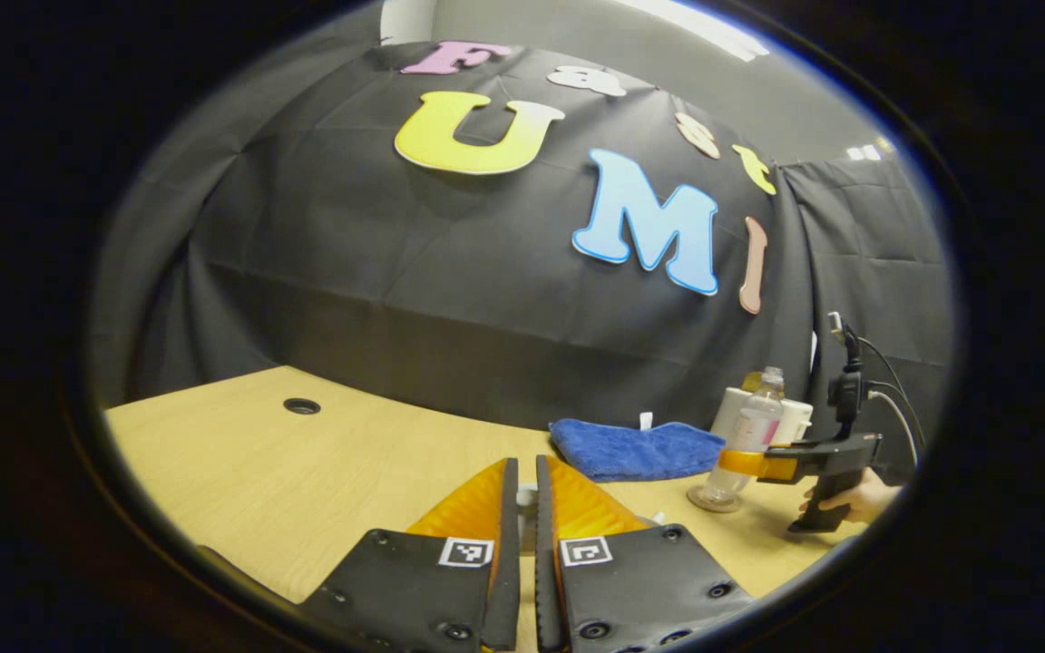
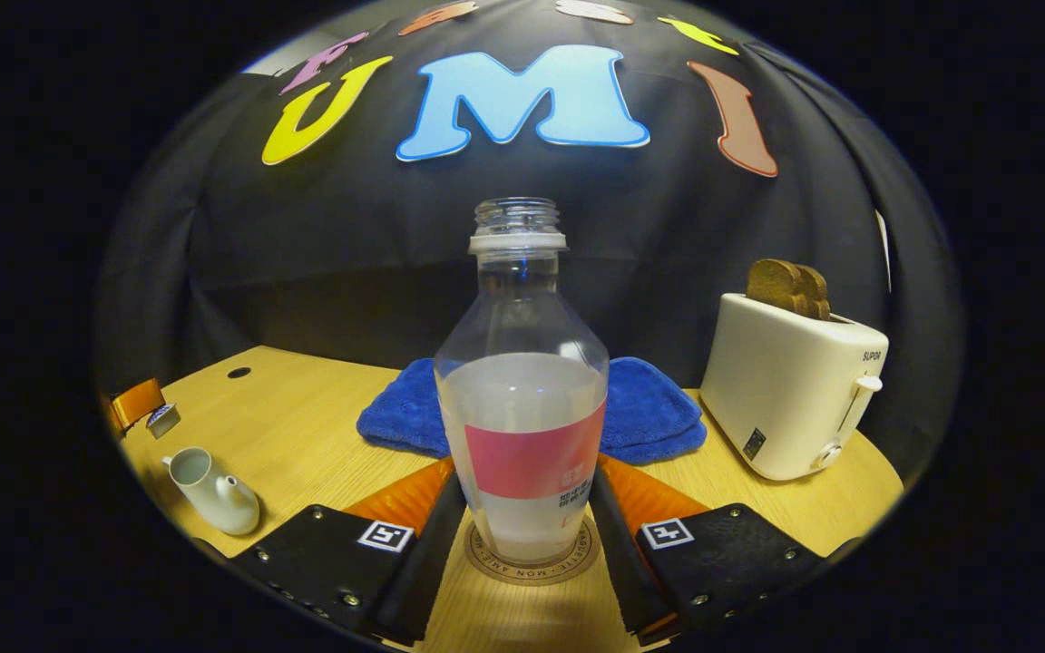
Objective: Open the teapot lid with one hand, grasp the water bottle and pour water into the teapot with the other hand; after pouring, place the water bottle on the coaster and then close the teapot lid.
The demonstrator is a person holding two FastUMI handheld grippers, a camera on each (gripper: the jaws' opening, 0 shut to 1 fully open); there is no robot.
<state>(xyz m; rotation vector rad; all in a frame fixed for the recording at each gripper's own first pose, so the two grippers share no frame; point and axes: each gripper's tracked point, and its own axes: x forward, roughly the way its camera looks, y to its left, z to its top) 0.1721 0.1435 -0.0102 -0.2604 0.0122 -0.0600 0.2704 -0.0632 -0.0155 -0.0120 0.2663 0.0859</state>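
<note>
Right claw (image 2: 522, 517) clamped on half-full bottle (image 2: 522, 399) atop coaster (image 2: 532, 567); teapot (image 2: 212, 492) lidless.

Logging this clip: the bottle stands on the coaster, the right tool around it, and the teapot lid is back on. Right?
Not quite. In the right gripper view the teapot is open, lid off. The bottle on the coaster and right tool around it are correct.

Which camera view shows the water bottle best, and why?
The right gripper view: the water bottle stands close and central on the coaster, between the right gripper fingers, with its open neck and water level plain. The left gripper view shows the bottle far off, small, at the right edge.
</note>
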